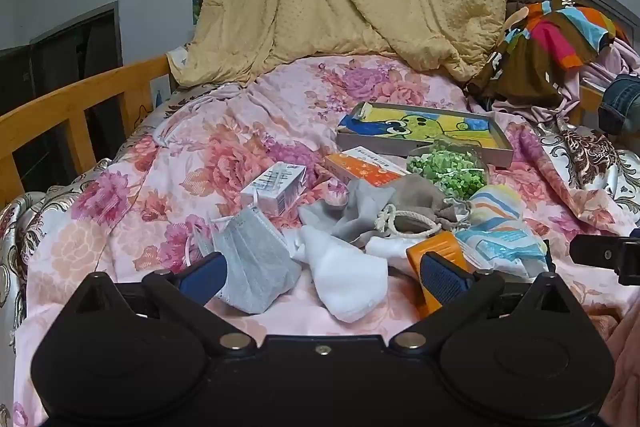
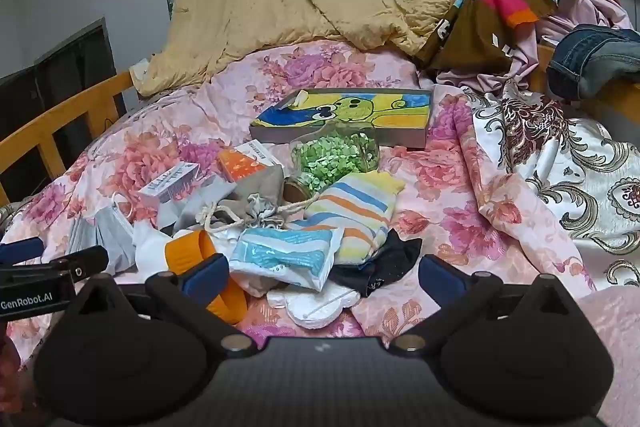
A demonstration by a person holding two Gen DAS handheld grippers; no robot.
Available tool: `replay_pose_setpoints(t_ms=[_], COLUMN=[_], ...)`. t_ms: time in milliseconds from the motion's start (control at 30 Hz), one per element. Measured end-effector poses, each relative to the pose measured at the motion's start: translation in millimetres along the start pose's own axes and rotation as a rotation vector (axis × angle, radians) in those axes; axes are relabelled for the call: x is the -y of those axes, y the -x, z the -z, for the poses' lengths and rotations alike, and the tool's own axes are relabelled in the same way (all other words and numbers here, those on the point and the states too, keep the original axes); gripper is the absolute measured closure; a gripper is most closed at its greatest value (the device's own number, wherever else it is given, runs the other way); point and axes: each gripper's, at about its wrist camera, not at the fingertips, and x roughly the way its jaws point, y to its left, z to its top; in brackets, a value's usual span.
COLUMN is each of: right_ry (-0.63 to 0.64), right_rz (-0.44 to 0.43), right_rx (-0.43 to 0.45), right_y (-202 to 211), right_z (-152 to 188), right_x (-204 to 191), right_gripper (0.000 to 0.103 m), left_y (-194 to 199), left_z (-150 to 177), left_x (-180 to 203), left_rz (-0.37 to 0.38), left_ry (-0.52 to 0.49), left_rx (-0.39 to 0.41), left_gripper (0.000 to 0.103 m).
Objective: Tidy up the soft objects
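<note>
Both grippers hover low over the near end of the bed [image 1: 248,107], jaws spread wide and holding nothing. Left gripper [image 1: 324,273] straddles a white sock [image 1: 344,279], whose long axis runs from the near edge toward the headboard end. Right gripper [image 2: 322,275] faces a striped sock [image 2: 356,211], which lies diagonally, toe toward the far right corner.

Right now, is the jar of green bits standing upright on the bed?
No, the jar lies on its side, its lid pointing toward the striped sock.
</note>
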Motion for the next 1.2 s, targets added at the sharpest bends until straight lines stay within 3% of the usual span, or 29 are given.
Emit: replay_pose_setpoints(t_ms=[1200], right_ry=[-0.015], right_rz=[-0.005], right_rx=[-0.002], right_y=[-2], right_z=[1], right_x=[3], right_gripper=[0.0], left_y=[-1], left_z=[2], left_x=[6], left_rz=[0.009], left_ry=[-0.028], left_rx=[0.003], left_gripper=[0.001])
